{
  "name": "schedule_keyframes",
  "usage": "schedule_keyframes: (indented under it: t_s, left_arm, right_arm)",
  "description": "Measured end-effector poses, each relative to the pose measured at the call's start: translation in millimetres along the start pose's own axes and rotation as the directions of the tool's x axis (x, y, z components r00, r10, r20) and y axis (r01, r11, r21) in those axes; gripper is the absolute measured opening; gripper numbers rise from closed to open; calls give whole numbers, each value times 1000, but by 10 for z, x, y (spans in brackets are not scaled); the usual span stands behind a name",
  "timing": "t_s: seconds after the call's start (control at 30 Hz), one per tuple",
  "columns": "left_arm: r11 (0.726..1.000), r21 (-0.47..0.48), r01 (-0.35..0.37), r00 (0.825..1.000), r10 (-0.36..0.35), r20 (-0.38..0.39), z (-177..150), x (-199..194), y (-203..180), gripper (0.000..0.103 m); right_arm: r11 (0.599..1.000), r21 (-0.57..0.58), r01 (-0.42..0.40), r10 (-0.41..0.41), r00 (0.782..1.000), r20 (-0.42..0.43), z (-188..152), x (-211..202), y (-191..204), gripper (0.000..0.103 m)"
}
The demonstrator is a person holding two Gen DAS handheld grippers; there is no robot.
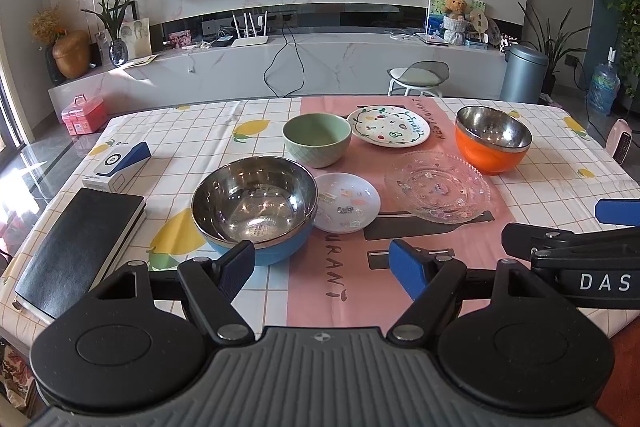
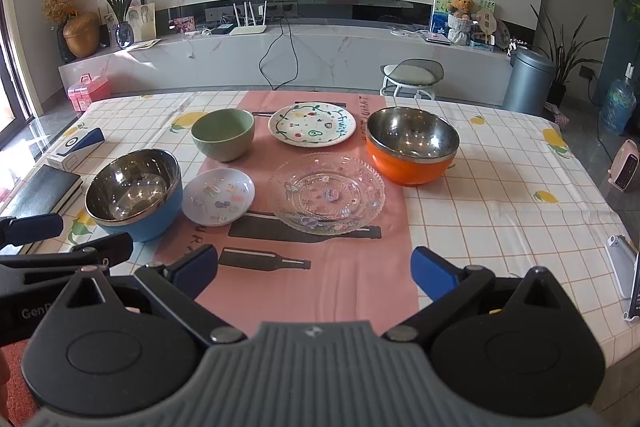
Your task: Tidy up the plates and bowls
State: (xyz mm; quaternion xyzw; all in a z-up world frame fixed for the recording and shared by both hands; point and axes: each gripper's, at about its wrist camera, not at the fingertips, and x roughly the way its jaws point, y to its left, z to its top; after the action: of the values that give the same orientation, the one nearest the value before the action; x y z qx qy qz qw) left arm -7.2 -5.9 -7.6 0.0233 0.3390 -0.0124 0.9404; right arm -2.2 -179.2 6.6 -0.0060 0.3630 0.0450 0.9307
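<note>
On the table stand a blue steel bowl, a green bowl, an orange steel bowl, a small white sticker plate, a white painted plate and a clear glass plate. My left gripper is open, hovering over the near table edge just in front of the blue bowl. My right gripper is open near the front edge, short of the glass plate. Neither holds anything.
A black notebook and a white-and-blue box lie at the table's left. A white device sits at the right edge. A stool, a grey bin and a TV cabinet stand beyond the table.
</note>
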Motion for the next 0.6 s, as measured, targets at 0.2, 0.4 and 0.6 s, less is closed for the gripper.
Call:
schedule_keyframes:
  t_s: [0.2, 0.4, 0.6]
  left_arm:
    - [1000, -3, 1, 1000, -2, -6, -16, 7, -7, 90]
    - [1000, -2, 4, 1000, -5, -10, -21, 13, 10, 90]
    - [1000, -6, 4, 1000, -4, -16, -26, 21, 22, 90]
  right_arm:
    - [1000, -3, 0, 0, 1000, 0, -6, 0, 1, 101]
    - [1000, -2, -1, 1, 1000, -10, -12, 22, 12, 100]
    - [1000, -8, -1, 1, 1000, -14, -17, 38, 19, 100]
